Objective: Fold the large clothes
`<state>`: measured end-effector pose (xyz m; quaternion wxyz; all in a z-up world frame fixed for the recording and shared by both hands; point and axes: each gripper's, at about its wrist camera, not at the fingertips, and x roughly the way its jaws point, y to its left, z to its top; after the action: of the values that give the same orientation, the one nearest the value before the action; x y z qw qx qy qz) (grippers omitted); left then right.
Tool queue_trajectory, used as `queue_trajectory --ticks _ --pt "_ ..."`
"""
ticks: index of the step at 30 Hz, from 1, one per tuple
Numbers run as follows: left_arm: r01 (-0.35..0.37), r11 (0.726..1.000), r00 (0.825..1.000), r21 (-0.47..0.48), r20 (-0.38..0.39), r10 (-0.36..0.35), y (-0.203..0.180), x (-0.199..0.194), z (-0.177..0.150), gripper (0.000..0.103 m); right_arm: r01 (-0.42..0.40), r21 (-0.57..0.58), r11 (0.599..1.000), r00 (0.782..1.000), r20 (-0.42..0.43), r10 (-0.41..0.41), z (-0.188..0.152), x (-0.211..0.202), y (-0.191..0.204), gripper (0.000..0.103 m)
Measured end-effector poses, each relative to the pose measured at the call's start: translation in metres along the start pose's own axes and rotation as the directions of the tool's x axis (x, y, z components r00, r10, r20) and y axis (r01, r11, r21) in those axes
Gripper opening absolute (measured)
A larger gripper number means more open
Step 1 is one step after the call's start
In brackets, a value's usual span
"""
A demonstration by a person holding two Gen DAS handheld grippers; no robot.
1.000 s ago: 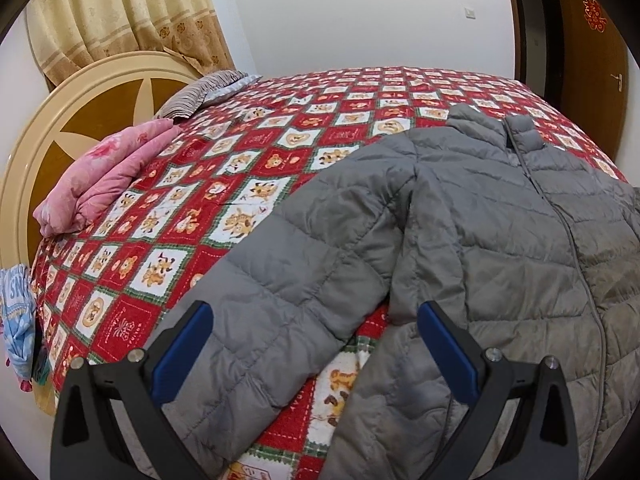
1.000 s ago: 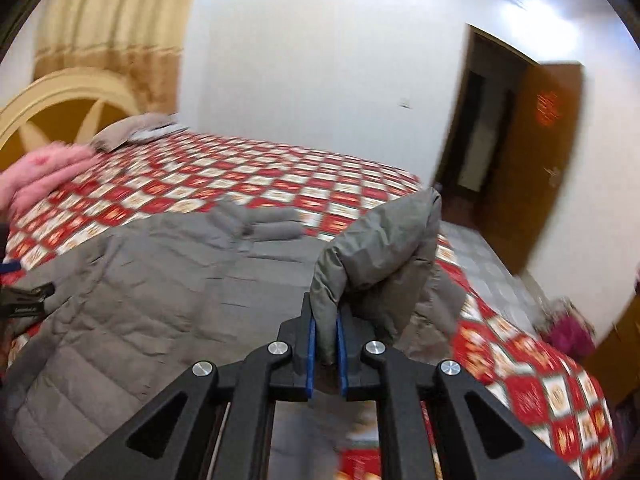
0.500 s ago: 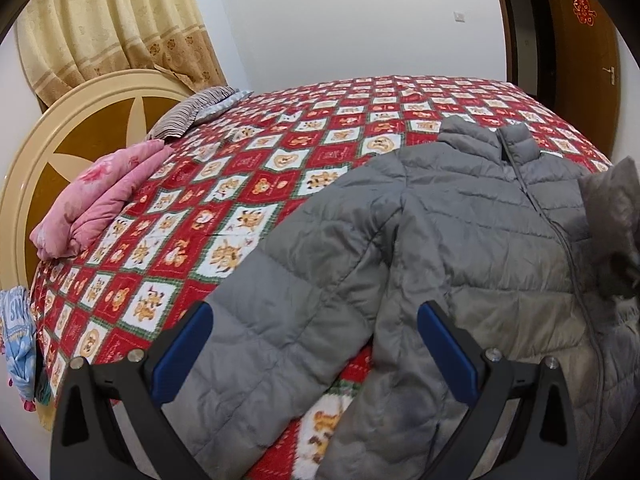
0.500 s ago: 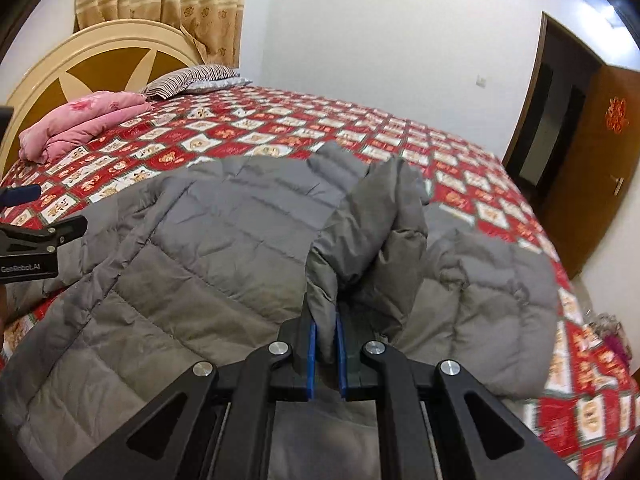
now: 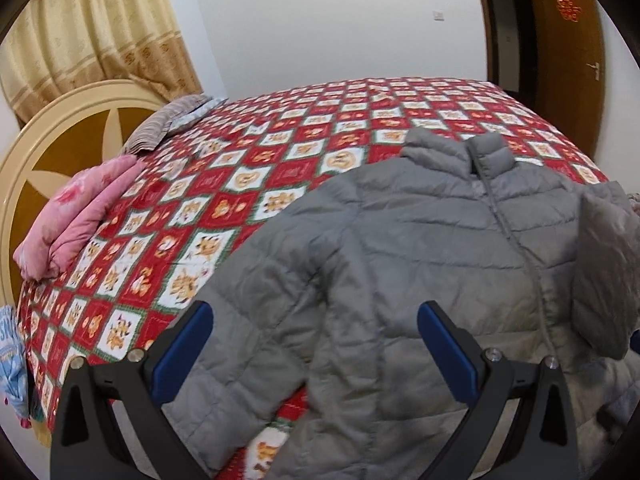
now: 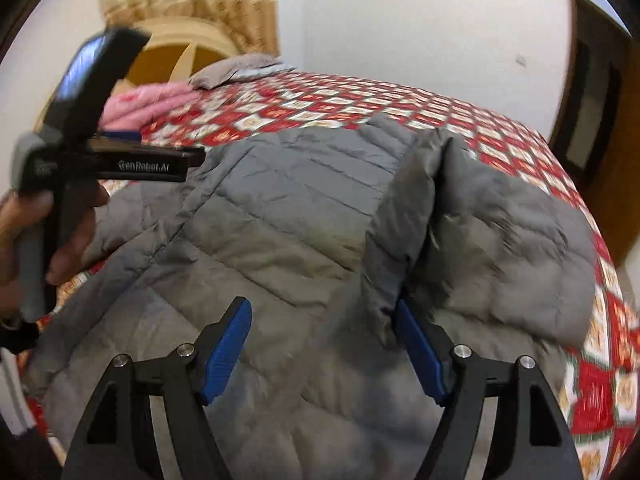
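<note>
Grey jacket (image 5: pixel 420 248) on red patchwork bedspread (image 5: pixel 240 184); left tongs (image 5: pixel 316 344) released; right tongs (image 6: pixel 324 344) just opening, sleeve freed.

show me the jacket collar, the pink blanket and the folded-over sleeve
jacket collar (image 5: pixel 460 152), left wrist view, on the standing quilted collar
pink blanket (image 5: pixel 80 216), left wrist view, on its folded top
folded-over sleeve (image 6: pixel 404 224), right wrist view, mid-sleeve

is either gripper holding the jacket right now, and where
Nothing is held. The right gripper has just opened, its jaws apart beside the sleeve; the left gripper hangs open over the jacket.
</note>
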<state>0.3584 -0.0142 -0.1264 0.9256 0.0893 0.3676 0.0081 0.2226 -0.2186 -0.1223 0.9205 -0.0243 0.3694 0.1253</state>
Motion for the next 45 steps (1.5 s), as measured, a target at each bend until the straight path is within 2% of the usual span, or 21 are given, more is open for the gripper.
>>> queue_trajectory --ticks 3,7,9,12,15,17,19,20,22,25,26,31,34,37,42,45 --pt "0.012 1.000 1.000 0.021 0.022 -0.012 -0.012 -0.008 0.004 0.103 0.011 0.021 1.000 1.000 0.025 -0.011 -0.002 -0.015 -0.010 0.075" --pt "0.005 0.999 0.999 0.041 0.038 -0.007 -0.023 -0.013 0.008 0.103 -0.053 -0.169 0.984 0.999 -0.001 0.053 -0.013 -0.018 0.032 0.075" --pt "0.011 0.999 0.999 0.052 0.035 -0.013 -0.030 -0.012 0.010 0.103 -0.050 -0.190 0.981 0.999 0.001 0.051 -0.016 -0.015 0.038 0.075" --pt "0.028 0.997 0.999 0.069 0.040 -0.031 -0.047 -0.014 0.012 0.103 0.061 -0.164 0.985 0.998 0.021 -0.058 -0.018 -0.001 0.027 0.075" --pt "0.113 0.990 0.993 0.083 0.005 -0.114 -0.070 -0.006 0.016 0.103 0.212 -0.064 0.975 0.977 0.024 -0.211 -0.015 0.016 -0.008 0.075" --pt "0.155 0.984 0.988 0.090 -0.024 -0.153 -0.085 0.006 0.020 0.101 0.261 0.005 0.965 0.965 0.002 -0.261 -0.016 0.020 -0.032 0.075" --pt "0.227 0.969 0.973 0.093 -0.056 -0.223 -0.099 0.018 0.021 0.082 0.264 0.051 0.963 0.965 -0.011 -0.264 -0.019 0.022 -0.046 0.075" --pt "0.249 0.964 0.967 0.089 -0.077 -0.243 -0.105 0.024 0.022 0.077 0.264 0.063 0.963 0.965 -0.016 -0.263 -0.021 0.022 -0.049 0.075" --pt "0.296 0.952 0.950 0.082 -0.125 -0.285 -0.117 0.039 0.019 0.051 0.267 0.076 0.961 0.964 -0.032 -0.265 -0.031 0.027 -0.054 0.075" --pt "0.333 0.939 0.933 0.084 -0.172 -0.316 -0.130 0.049 0.009 0.018 0.255 0.094 0.962 0.967 -0.049 -0.252 -0.046 0.030 -0.057 0.075" --pt "0.339 0.937 0.932 0.086 -0.164 -0.322 -0.128 0.047 0.008 0.013 0.251 0.102 0.963 0.968 -0.051 -0.247 -0.048 0.029 -0.058 0.075" --pt "0.260 0.958 0.965 0.120 -0.064 -0.254 -0.099 0.017 0.002 0.010 0.215 0.142 0.966 0.977 -0.040 -0.212 -0.055 0.023 -0.064 0.075" --pt "0.209 0.968 0.978 0.136 -0.024 -0.208 -0.079 0.007 -0.002 0.010 0.210 0.152 0.966 0.978 -0.040 -0.206 -0.057 0.023 -0.065 0.075" --pt "0.156 0.975 0.988 0.159 -0.023 -0.154 -0.066 0.011 -0.008 0.010 0.203 0.153 0.967 0.979 -0.043 -0.199 -0.056 0.024 -0.066 0.075" --pt "0.124 0.976 0.992 0.179 -0.042 -0.118 -0.065 0.027 -0.019 0.010 0.156 0.192 0.969 0.987 -0.070 -0.145 -0.052 0.015 -0.082 0.075" --pt "0.127 0.975 0.992 0.181 -0.043 -0.122 -0.066 0.027 -0.026 0.010 0.168 0.227 0.959 0.986 -0.057 -0.160 -0.048 -0.003 -0.098 0.075"
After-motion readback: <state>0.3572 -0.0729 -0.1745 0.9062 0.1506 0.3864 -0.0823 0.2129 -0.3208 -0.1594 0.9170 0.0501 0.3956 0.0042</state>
